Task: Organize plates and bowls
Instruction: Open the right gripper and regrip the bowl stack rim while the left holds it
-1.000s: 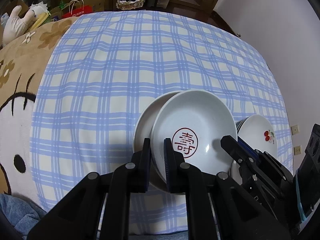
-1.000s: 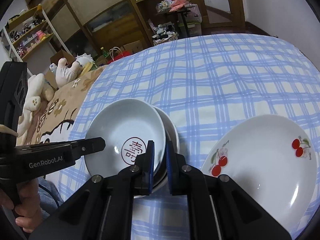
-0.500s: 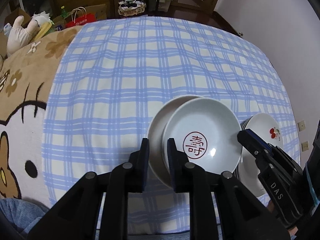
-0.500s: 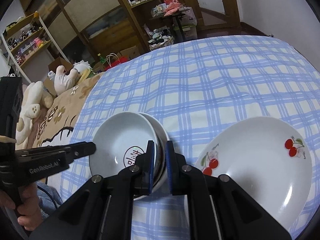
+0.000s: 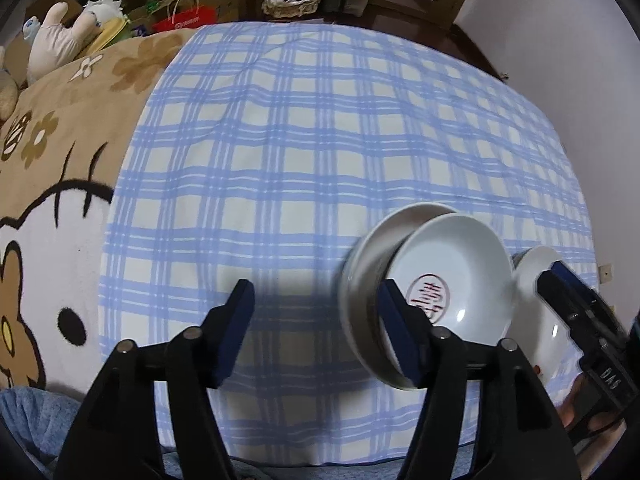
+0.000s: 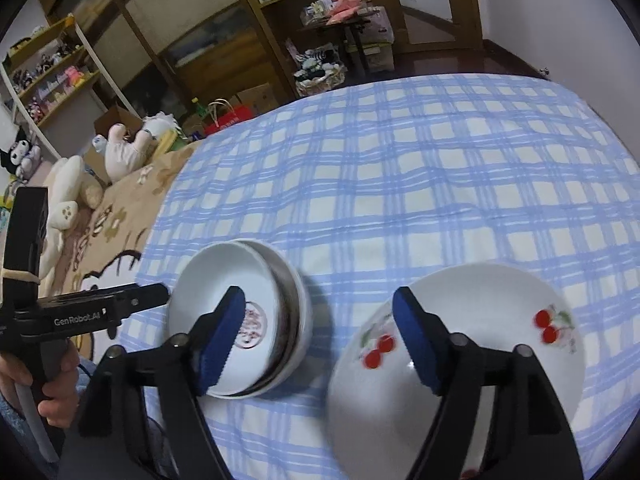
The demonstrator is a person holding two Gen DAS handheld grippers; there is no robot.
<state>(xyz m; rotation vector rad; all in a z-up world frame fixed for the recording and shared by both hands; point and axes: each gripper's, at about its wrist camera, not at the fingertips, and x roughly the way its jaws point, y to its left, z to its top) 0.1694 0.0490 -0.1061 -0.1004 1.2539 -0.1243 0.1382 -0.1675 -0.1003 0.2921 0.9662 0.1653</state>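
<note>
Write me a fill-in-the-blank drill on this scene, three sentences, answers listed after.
1. The fruit painted on the plate is ____.
2. The stamp inside the top bowl of the stack is coloured ____.
3. The dishes sit on a checked cloth of white and ____.

Missing words: cherries; red; blue

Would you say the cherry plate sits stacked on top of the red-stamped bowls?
No, the cherry plate lies beside the stamped bowls, with checked cloth between them.
</note>
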